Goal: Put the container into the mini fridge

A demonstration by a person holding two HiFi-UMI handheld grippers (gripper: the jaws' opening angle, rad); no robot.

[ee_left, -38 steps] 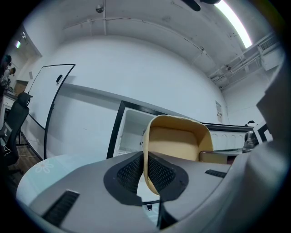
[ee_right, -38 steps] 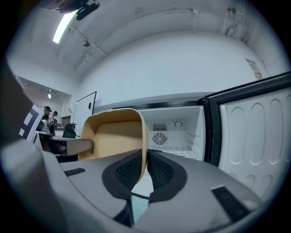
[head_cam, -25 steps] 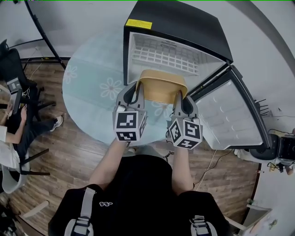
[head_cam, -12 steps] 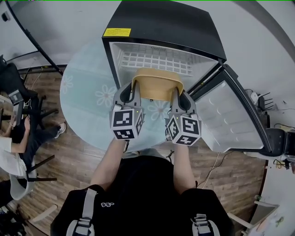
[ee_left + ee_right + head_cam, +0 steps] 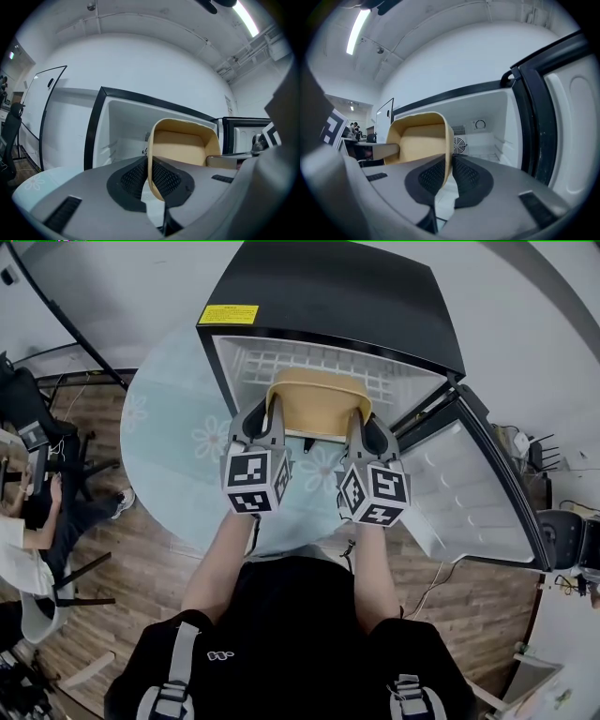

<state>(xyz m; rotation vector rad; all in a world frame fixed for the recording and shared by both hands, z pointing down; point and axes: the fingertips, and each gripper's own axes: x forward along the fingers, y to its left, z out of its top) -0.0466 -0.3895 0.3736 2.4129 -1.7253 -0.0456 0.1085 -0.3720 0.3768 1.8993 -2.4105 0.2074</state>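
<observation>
A tan open container hangs level at the mouth of the black mini fridge, its far end just inside the opening. My left gripper is shut on the container's left wall; both pads press it. My right gripper pinches the right wall; its jaws are opening slightly, with the wall still between the pads and touching them. The left gripper and right gripper both face the white fridge interior. The fridge door stands wide open at the right.
The fridge stands on a round pale table with flower prints. Inside it are a white wire shelf and a back-wall fan grille. A seated person and chairs are at the far left, on a wooden floor.
Both grippers have carried the container forward, from in front of the fridge to its opening. The head view has shifted slightly.
</observation>
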